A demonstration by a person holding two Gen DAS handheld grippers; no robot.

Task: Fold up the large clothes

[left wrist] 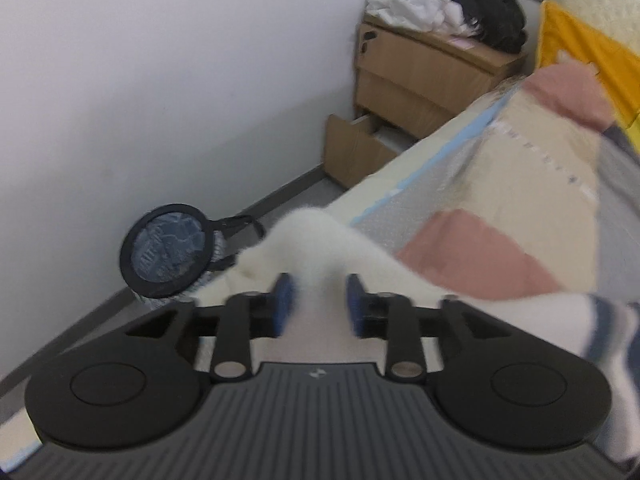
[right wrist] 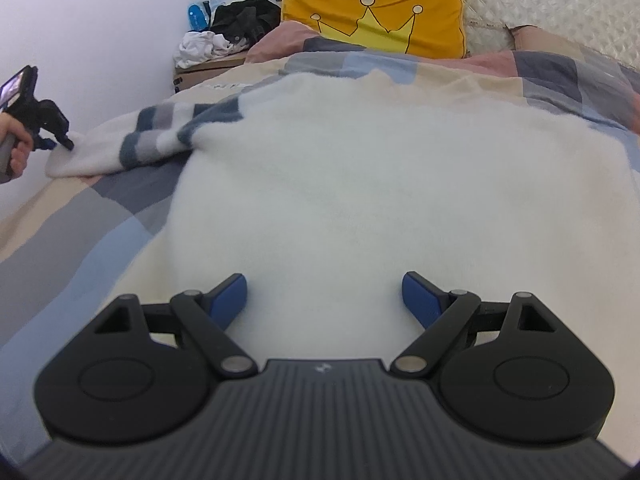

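A large white fuzzy sweater (right wrist: 340,168) lies flat on the bed, its left sleeve (right wrist: 132,140), checked in blue and grey, stretched out toward the bed's edge. My right gripper (right wrist: 324,300) hovers over the sweater's near part, jaws wide open with nothing gripped. My left gripper (right wrist: 60,142), held by a person's hand (right wrist: 16,152), is at the sleeve's cuff. In the left wrist view the cuff (left wrist: 312,248) lies between the blue pads (left wrist: 284,304) of the left gripper (left wrist: 319,304), which stand apart and do not pinch it.
A patchwork bedcover (right wrist: 80,216) lies under the sweater. A yellow crown pillow (right wrist: 384,20) leans at the headboard. Beside the bed stand a wooden nightstand (left wrist: 424,76) piled with clothes, its lowest drawer (left wrist: 352,152) open, and a black-rimmed bin (left wrist: 168,248) on the floor.
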